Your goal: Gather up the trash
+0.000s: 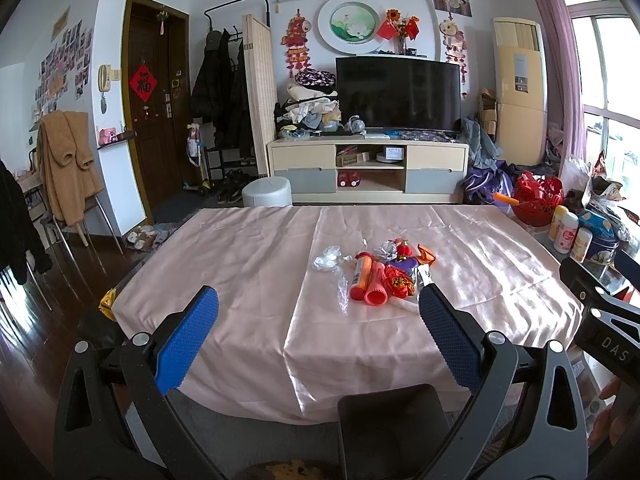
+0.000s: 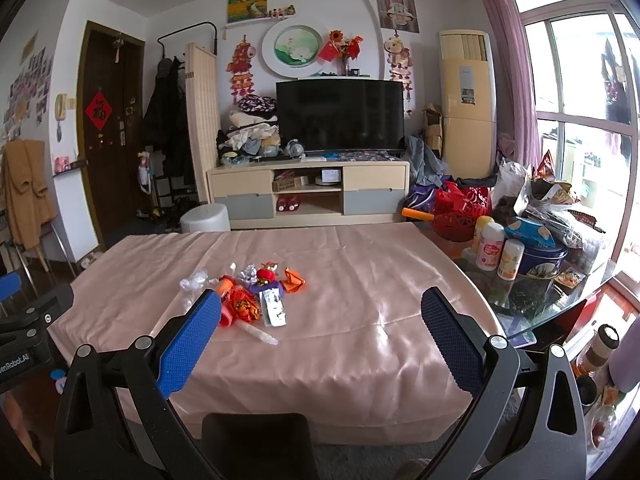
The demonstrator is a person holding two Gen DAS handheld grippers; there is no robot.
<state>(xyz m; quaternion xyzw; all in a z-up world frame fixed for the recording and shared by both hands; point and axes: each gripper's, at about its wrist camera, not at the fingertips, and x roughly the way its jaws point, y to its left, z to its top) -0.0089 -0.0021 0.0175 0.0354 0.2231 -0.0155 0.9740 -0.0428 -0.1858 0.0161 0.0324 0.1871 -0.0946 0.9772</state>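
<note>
Trash pile [image 1: 376, 274] mid tablecloth [image 1: 248, 264], untouched

One trash pile, three bottles
At 3 o'clock of the pile [image 2: 256, 300] on the bench [image 2: 360, 280] stand three bottles [image 2: 490, 246], one tin [image 2: 536, 276].

A glossy, satiny pink cloth [image 1: 248, 264] covers the desk, creased and shining. The trash [image 1: 376, 276] on it is crinkly clear plastic, shiny foil and smooth orange plastic tubes. Pads [image 2: 188, 344] look like rough, dimpled blue rubber on matt black arms.
</note>
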